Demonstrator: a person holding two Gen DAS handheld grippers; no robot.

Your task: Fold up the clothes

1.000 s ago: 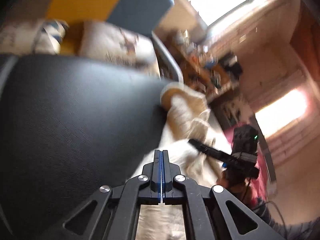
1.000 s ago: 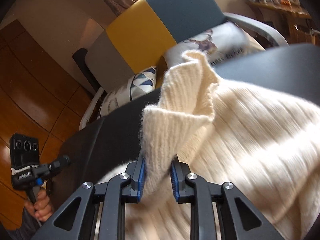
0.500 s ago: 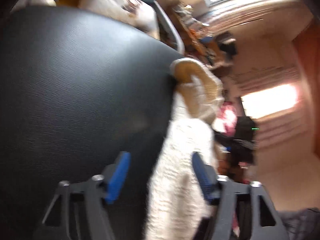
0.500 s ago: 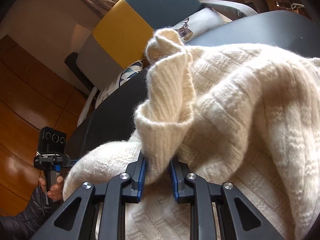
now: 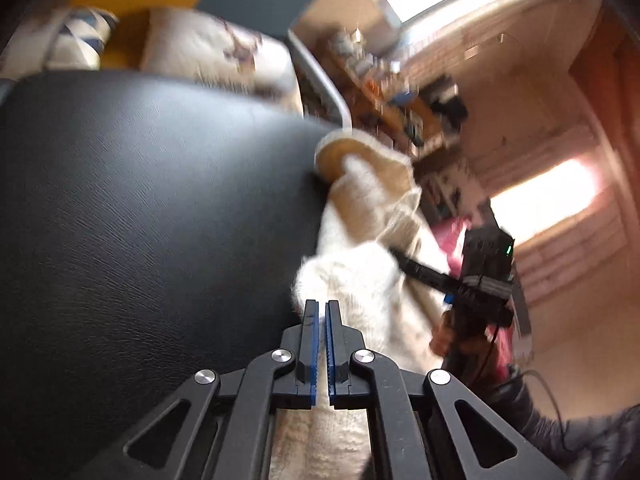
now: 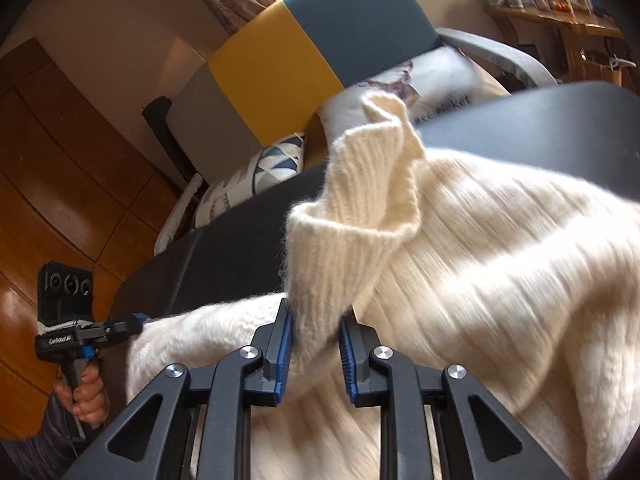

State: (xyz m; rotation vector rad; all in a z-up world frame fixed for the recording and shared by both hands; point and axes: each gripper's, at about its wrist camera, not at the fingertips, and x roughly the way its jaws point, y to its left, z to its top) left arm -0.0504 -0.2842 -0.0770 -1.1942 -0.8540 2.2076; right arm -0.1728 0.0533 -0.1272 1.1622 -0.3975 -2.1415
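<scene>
A yellow-and-blue armchair (image 6: 320, 40) with cushions (image 6: 424, 80) stood behind the black table (image 5: 140, 220), near cluttered wooden shelves (image 6: 560, 20) and bright windows (image 5: 540, 200).

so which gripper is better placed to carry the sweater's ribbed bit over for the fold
Right. The right gripper is clamped on the sweater at its ribbed part, lifted off the black surface. The left gripper looks shut at the sweater's edge, with no knit seen between its pads.

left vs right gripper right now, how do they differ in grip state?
The right gripper has a thick ribbed band of the cream sweater bunched between its blue pads, jaws held apart by the knit. The left gripper is almost shut, with a thin slit between its pads and no fabric visibly in it; the sweater lies just past its tips. Both share the same black linkage and hover over the black surface.
</scene>
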